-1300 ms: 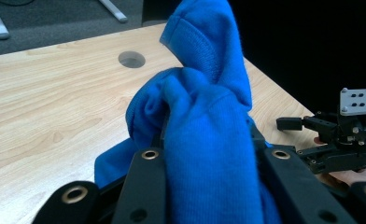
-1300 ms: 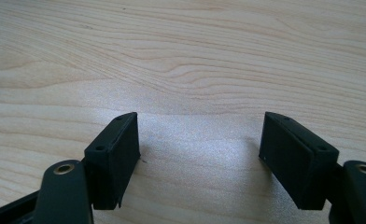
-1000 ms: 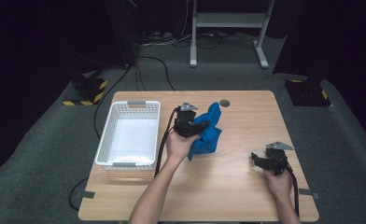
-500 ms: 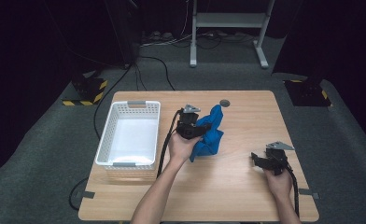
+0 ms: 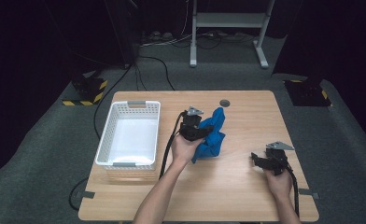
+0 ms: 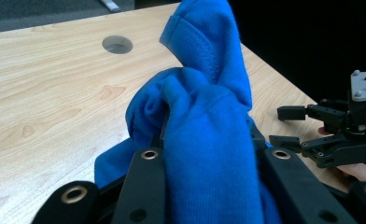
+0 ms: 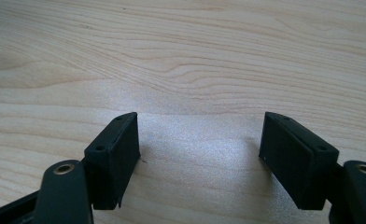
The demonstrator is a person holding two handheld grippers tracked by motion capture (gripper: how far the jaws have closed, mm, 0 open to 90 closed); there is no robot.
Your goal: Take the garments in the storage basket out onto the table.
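Note:
A bunched blue cloth (image 5: pixel 214 139) sits near the middle of the wooden table (image 5: pixel 246 196), with my left gripper (image 5: pixel 208 130) shut on it. In the left gripper view the cloth (image 6: pixel 204 140) bulges up between both black jaws and rises in a fold, its lower part trailing to the table. My right gripper (image 5: pixel 256 160) rests low at the table's right side, held by a hand, its jaws pointing left. The right gripper (image 7: pixel 200 158) stands open over bare wood with nothing between its fingers. It also appears in the left gripper view as the right gripper (image 6: pixel 284 126), beyond the cloth.
A white plastic basket (image 5: pixel 104 140) stands on the left part of the table, with nothing in it. A round cable hole (image 5: pixel 224 102) lies at the far edge behind the cloth. Black cables trail from both grippers. Dark floor and a metal stand surround the table.
My left gripper with the cloth has shifted slightly to the right, and the cloth's fold has changed shape a little. The right gripper has stayed still.

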